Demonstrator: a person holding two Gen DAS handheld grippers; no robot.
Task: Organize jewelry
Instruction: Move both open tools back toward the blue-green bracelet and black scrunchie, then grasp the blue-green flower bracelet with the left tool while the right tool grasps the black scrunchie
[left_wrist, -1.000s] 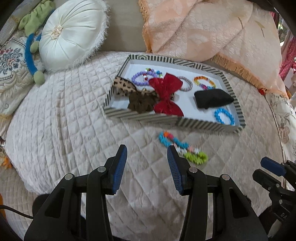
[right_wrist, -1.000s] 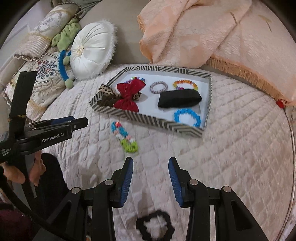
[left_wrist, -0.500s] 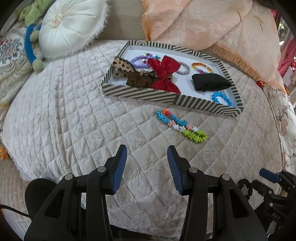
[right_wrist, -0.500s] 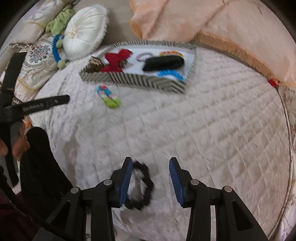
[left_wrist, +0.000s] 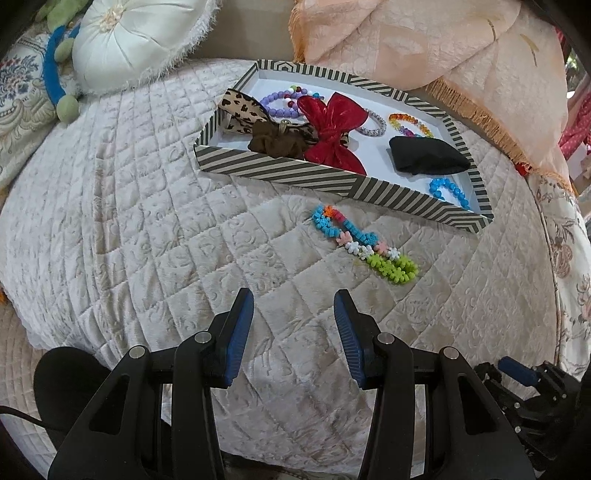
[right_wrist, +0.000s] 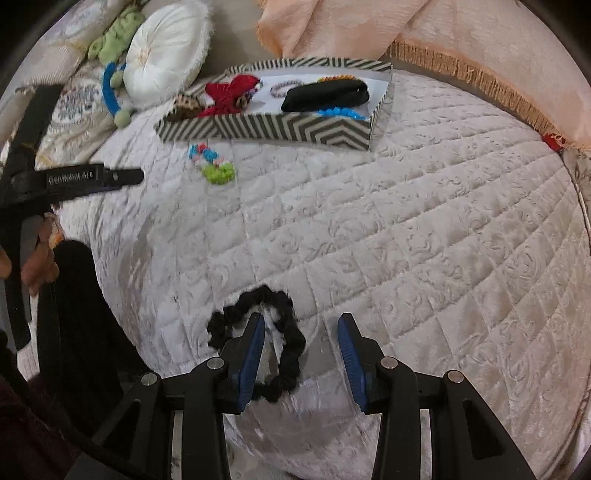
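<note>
Striped tray (left_wrist: 332, 181) mostly filled; flower-bead necklace (left_wrist: 364, 243) and black scrunchie (right_wrist: 258, 339) remain on bed; left tongs (left_wrist: 293, 332) and right tongs (right_wrist: 301, 350) both gape empty.

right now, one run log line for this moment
left gripper: open, empty | right gripper: open, around black scrunchie edge | flower bracelet: on quilt, outside striped tray

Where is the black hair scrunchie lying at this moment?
In the right wrist view the black scrunchie lies on the quilted bed cover, near the bottom, at the left fingertip of the open right gripper, far from the striped tray.
</note>
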